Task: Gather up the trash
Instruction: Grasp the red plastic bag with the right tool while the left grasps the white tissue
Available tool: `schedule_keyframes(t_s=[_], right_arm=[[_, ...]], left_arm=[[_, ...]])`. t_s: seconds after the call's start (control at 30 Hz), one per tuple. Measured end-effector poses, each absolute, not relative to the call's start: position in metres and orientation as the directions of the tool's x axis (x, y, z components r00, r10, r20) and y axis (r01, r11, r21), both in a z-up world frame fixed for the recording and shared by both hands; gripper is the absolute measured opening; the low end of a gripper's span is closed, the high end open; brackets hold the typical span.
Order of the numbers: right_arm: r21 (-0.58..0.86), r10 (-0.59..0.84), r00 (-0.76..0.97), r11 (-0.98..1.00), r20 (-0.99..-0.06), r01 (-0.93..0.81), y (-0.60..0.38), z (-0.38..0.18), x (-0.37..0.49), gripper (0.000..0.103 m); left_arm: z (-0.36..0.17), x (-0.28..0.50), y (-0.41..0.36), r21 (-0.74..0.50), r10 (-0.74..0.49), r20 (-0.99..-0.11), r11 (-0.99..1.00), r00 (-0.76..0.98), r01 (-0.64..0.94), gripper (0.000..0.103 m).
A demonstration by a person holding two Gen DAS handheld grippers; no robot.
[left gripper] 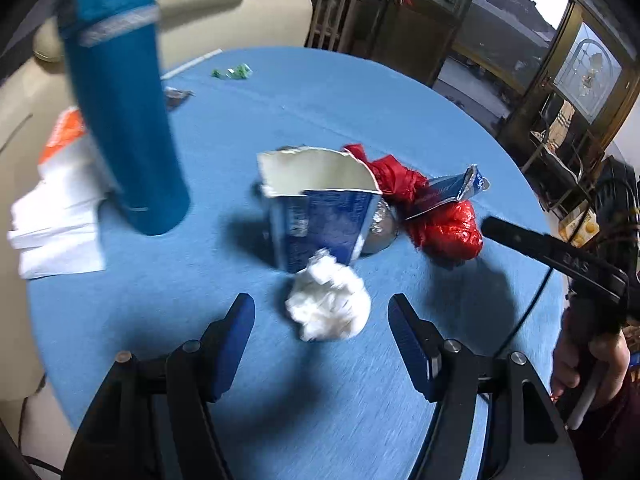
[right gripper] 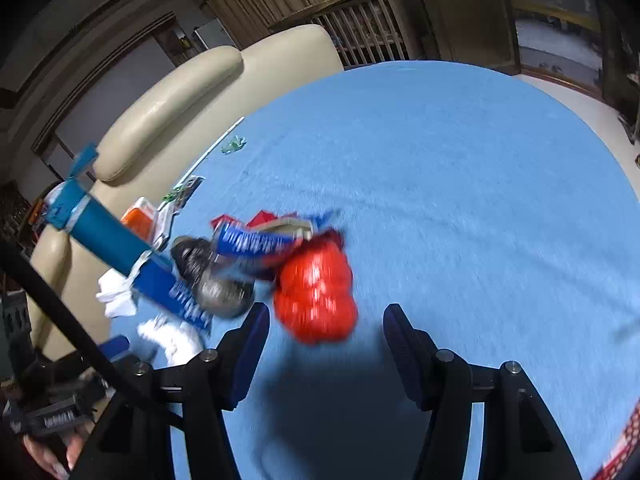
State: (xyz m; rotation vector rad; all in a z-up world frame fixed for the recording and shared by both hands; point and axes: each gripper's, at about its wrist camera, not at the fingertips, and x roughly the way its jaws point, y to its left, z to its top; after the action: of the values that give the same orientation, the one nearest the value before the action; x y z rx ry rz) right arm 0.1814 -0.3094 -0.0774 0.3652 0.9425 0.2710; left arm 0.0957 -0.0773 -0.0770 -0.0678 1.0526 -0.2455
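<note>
Blue cloth (left gripper: 360,92) is seen covering a round table, behind which a cream armchair (left gripper: 224,4) and dark wooden doors with glass panels are set. Near the middle of the cloth a small heap of trash is gathered. A torn blue-and-white carton (left gripper: 320,208) is stood upright with its open top ragged, and a crumpled white tissue (left gripper: 328,304) is laid just in front of it, touching its base. Beside the carton a ball of foil (left gripper: 382,226) is tucked, and against that a bunched red plastic bag (left gripper: 444,224) is rested, with a torn blue wrapper (left gripper: 456,190) lying on top of it. A tall blue bottle (left gripper: 124,120) is stood to the left, near folded white papers (left gripper: 60,232) at the table's edge. Farther back, small green scraps (left gripper: 234,72) are scattered.

The left gripper (left gripper: 322,316) is held tilted down over the tissue, which is framed between the blue pads (left gripper: 236,332) without being touched; the jaws are parted and nothing is gripped. The right gripper (right gripper: 326,336) is angled down at the red bag, which is seen just ahead of the fingertips and apart from them; its jaws are likewise held apart and empty. The right wrist view is blurred. A hand (left gripper: 584,364) is seen around the right gripper's handle.
</note>
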Motion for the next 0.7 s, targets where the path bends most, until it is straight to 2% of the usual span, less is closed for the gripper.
schedule_keyframes(t_s=[0.17, 0.27, 0.3, 0.33, 0.4, 0.7], right_arm=[[0.444, 0.417, 0.531, 0.892, -0.738, -0.083, -0.299, -0.088, 0.212, 0.063], [0.430, 0.413, 0.486, 0.899, -0.770, -0.083, -0.286, -0.100, 0.226, 0.063], [0.427, 0.410, 0.479, 0.901, -0.776, -0.079, -0.283, -0.104, 0.227, 0.062], [0.418, 0.405, 0.503, 0.904, -0.763, -0.094, -0.281, -0.103, 0.225, 0.051], [0.417, 0.412, 0.503, 0.902, -0.760, -0.110, -0.278, -0.102, 0.219, 0.050], [0.442, 0.422, 0.555, 0.891, -0.717, -0.105, -0.304, -0.074, 0.152, 0.049]], left_arm=[[-0.101, 0.111, -0.085, -0.201, -0.242, -0.872, 0.970, 0.426, 0.139, 0.070], [-0.112, 0.114, -0.083, -0.220, -0.250, -0.876, 0.968, 0.412, 0.119, 0.069], [-0.114, 0.115, -0.082, -0.235, -0.263, -0.875, 0.965, 0.407, 0.120, 0.064], [-0.113, 0.113, -0.083, -0.224, -0.255, -0.869, 0.967, 0.425, 0.121, 0.053], [-0.113, 0.110, -0.084, -0.216, -0.255, -0.868, 0.966, 0.425, 0.139, 0.046], [-0.084, 0.064, -0.100, -0.187, -0.261, -0.847, 0.962, 0.463, 0.201, 0.043]])
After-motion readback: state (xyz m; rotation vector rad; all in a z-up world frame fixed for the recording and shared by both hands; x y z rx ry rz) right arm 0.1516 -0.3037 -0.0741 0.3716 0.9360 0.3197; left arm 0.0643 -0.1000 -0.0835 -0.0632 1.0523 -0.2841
